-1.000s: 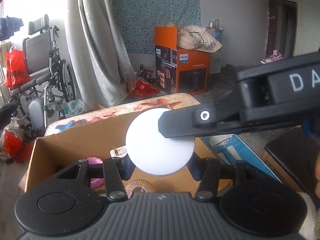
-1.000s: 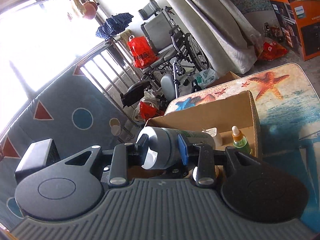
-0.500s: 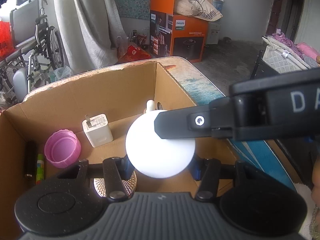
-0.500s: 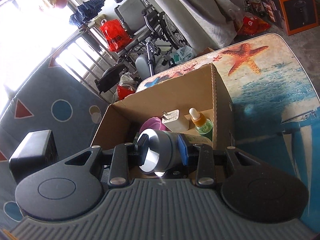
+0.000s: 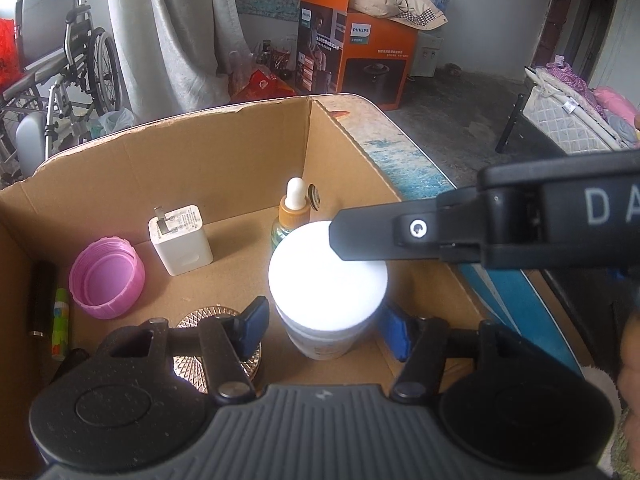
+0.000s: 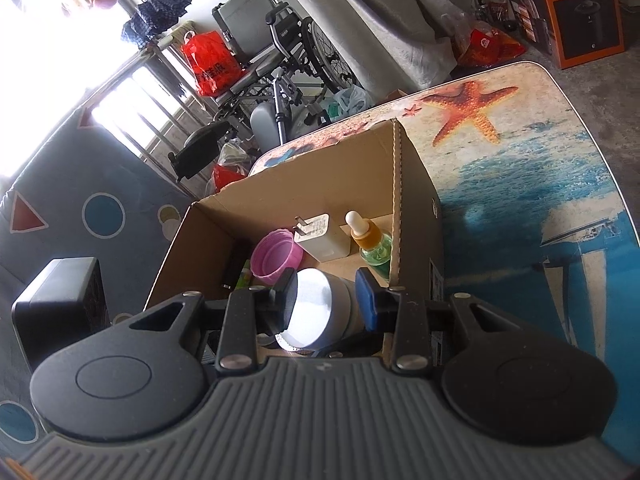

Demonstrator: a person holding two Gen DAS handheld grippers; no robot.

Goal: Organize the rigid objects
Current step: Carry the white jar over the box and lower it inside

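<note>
A white jar [image 5: 327, 280] stands on the floor of the cardboard box [image 5: 224, 152], by its right wall. The left gripper [image 5: 320, 328] is opening, pads clear of it, likely releasing. The right gripper [image 6: 329, 300] clamps a grey bottle [image 6: 320, 308] above the box, apparently next in.

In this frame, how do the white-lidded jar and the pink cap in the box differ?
The white-lidded jar stands upright with its lid on and is far taller; the pink cap is a low, empty ring lying hollow side up. The jar sits between the opening jaws of the left gripper, pads apart from it; the cap lies free at the left. Both rest inside the cardboard box.
</note>
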